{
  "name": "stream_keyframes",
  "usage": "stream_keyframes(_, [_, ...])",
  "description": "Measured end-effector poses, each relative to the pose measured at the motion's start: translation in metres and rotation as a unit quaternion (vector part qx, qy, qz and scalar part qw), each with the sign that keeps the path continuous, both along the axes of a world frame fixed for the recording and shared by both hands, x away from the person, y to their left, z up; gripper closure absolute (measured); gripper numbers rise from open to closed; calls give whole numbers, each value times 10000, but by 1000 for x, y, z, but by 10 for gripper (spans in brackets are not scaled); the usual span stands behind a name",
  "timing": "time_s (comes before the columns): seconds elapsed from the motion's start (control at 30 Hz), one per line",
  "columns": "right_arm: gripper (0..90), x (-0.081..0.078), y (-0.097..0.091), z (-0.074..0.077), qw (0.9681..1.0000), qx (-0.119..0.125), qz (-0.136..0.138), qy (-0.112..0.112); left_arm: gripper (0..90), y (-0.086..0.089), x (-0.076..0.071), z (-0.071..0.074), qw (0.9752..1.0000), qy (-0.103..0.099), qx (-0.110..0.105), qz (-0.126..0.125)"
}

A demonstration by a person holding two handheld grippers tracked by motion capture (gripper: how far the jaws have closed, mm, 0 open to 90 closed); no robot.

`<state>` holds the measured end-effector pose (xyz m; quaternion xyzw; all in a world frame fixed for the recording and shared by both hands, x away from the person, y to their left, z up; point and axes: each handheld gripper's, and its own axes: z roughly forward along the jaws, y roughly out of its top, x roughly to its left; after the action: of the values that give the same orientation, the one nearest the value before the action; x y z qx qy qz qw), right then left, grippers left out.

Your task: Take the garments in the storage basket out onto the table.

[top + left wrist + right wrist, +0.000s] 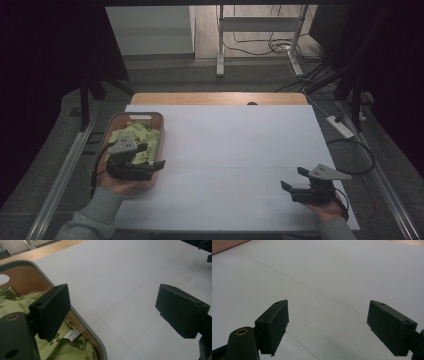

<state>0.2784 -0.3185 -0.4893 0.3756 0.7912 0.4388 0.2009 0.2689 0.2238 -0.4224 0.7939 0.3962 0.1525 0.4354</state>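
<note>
The green cloth [136, 136] lay crumpled in the basket [158, 119], a light green fabric with a darker leaf print and a small white label [72, 335] showing near the basket's rim in my left gripper view. The basket, brown inside with a grey rim, sat on the left part of the desk [240, 150], toward the near edge of the white sheet that covered it.

My left claw [152, 156] hung over the near right corner of that basket, its jaws wide apart and holding nothing. In the left gripper view one jaw stood above the cloth inside the basket and the other out over the bare white surface, with the rim running between them. I could not tell whether the inner jaw touched the cloth.

My right claw [295, 178] was well apart from all that, low over the near right part of the desk, its jaws likewise spread and empty, with only the white surface and its faint seam lines between them.

Beyond the white sheet a strip of wooden desktop [220, 98] showed along the far edge.
</note>
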Motion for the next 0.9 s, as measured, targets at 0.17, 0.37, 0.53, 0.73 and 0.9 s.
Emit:
stream_keyframes(0.17, [184,0,0,0,10000,-8,-2,4,131,5,7,0,10000,70,9,44])
stream_keyframes(0.37, [184,0,0,-1,10000,-21,-6,5,132,10,16,1,9999,133,79,57])
stream_keyframes(0.53, [184,0,0,-1,10000,-36,-3,15,132,14,23,0,9997,176,129,79])
stream_keyframes(0.73, [184,0,0,-2,10000,-50,-1,26,134,20,29,0,9995,233,188,93])
stream_keyframes(0.9, [184,0,0,-2,10000,-68,-8,24,135,26,35,0,9992,306,254,105])
